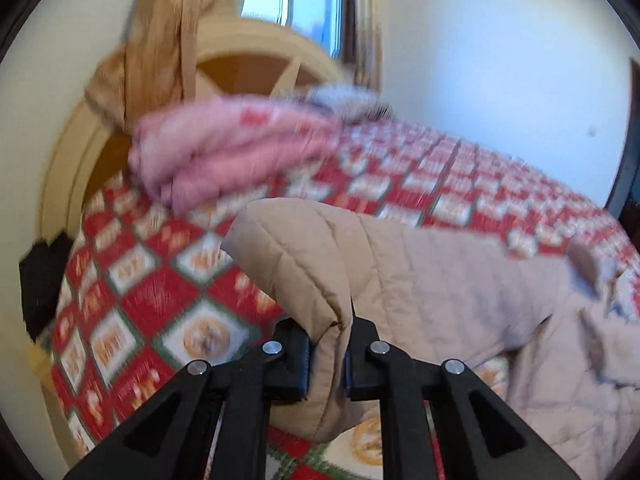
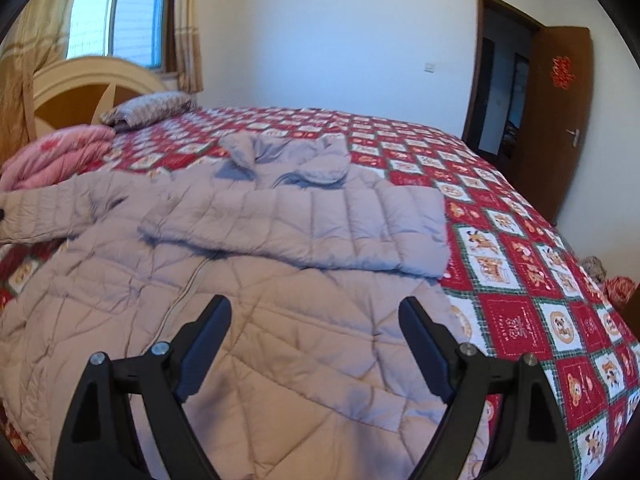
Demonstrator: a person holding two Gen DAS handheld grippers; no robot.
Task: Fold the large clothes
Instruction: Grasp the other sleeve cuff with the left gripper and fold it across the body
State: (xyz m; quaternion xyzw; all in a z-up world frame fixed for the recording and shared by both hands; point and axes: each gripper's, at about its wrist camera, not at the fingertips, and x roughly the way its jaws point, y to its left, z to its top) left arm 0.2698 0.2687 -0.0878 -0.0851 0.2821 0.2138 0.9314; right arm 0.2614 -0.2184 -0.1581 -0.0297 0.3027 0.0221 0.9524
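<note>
Bedspread (image 2: 520, 280), red and white check with cartoon squares, covered the whole bed and served as the work surface. Padded coat (image 2: 248, 320) lay spread on it, pale beige, front up, zip running down the middle. One sleeve (image 2: 304, 228) was folded across the chest of the coat; hood (image 2: 288, 156) lay on the headboard side of the coat. Wooden headboard (image 2: 92, 84) stood at the far end under a window (image 2: 116, 16) with tan curtains (image 2: 24, 60). Folded pink quilt (image 2: 60, 156) and a grey pillow (image 2: 148, 108) sat just in front of the headboard. Brown door (image 2: 560, 120) stood open on the side of the room away from the headboard, red decoration on it.

Left gripper (image 1: 328, 360) was clamped onto the cuff end of the coat's other sleeve (image 1: 304, 264), fabric bunched between both fingers and lifted off the bedspread. Right gripper (image 2: 316, 344) hung over the lower front of the coat, fingers spread wide, nothing between them.

Left wrist view was motion-blurred: bedspread pattern, quilt and headboard all smeared. Dark object (image 1: 44, 280) past the bed edge near the headboard could not be identified. Coat hem was cut off by the lower frame edge in the right wrist view. Small items on the floor beyond the bed edge near the door were too small to make out.
</note>
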